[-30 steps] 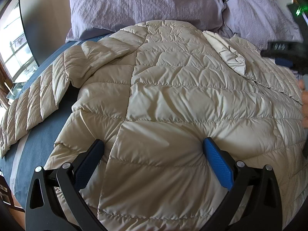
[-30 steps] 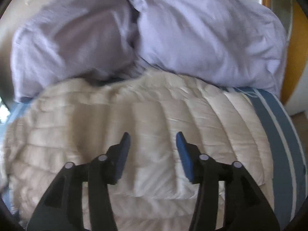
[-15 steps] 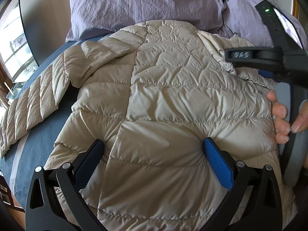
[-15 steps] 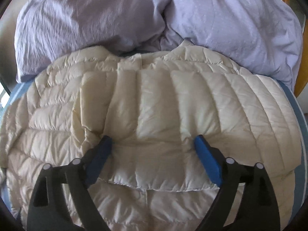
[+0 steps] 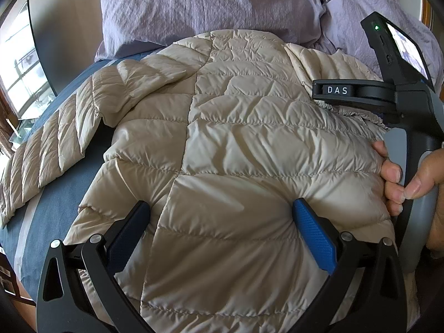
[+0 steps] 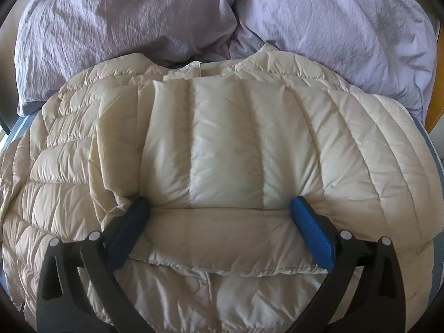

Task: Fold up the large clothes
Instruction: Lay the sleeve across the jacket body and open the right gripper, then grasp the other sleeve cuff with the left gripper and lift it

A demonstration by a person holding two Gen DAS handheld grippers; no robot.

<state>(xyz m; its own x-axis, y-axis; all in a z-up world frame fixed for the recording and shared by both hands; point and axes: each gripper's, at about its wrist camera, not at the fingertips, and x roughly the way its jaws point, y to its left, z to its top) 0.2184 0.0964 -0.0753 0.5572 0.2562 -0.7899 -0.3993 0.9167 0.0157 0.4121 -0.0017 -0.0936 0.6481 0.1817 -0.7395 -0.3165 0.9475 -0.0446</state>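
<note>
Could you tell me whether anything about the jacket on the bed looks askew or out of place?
Only the jacket is lopsided: one sleeve lies folded across it, the other sleeve still trails over the blue bedding.

The right tool [image 6: 219,216] has come down onto the folded-over sleeve [image 6: 227,149] of the puffer jacket [image 5: 249,144], its jaws opening wide, and now shows at 3 o'clock in the left wrist view.

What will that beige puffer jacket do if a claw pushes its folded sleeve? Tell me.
The puffer jacket will probably squash and spring back: its quilted channels look puffed. Its sheen suggests slippery fabric, so the folded sleeve may slide off. It looks floppy, draping in creases over the bed.
</note>
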